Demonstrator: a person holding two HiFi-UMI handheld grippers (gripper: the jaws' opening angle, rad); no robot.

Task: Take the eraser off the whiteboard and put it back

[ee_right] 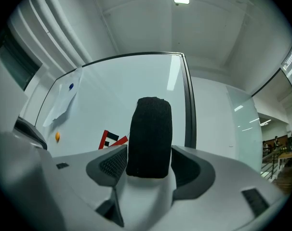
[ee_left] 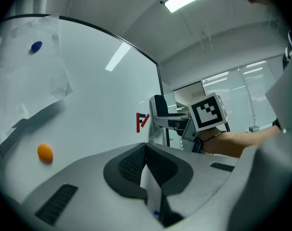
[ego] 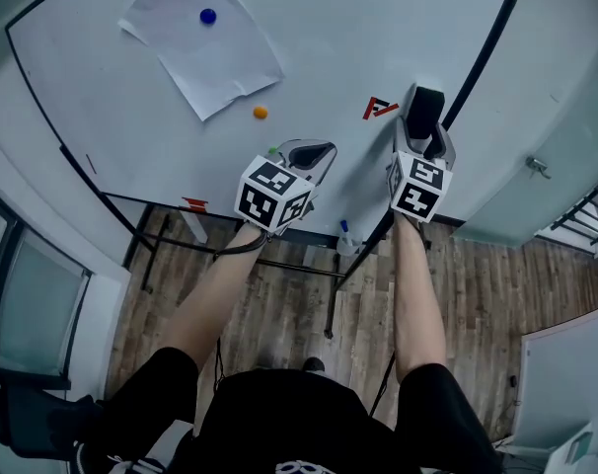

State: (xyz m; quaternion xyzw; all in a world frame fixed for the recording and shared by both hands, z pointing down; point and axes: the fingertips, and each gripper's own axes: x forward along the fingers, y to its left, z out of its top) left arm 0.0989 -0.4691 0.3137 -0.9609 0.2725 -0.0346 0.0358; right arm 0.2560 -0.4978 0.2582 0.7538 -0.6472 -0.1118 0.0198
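Note:
The black eraser (ego: 426, 105) sits against the whiteboard (ego: 329, 28) near its right frame. My right gripper (ego: 425, 134) points at it, and the eraser (ee_right: 150, 136) stands upright between its jaws. The jaws are spread wide and the pads are not visibly pressing on it, so the right gripper (ee_right: 149, 163) is open. My left gripper (ego: 317, 152) hovers in front of the board to the left of it. Its pads meet with nothing between them. In the left gripper view this gripper (ee_left: 146, 150) is shut, and the right gripper (ee_left: 158, 114) shows beyond it at the board.
A sheet of paper (ego: 202, 42) hangs under a blue magnet (ego: 208, 15). An orange magnet (ego: 261, 112) and a red-and-black mark (ego: 380, 108) are on the board. A marker (ego: 344, 235) lies on the tray below. Wooden floor and a glass wall lie to the right.

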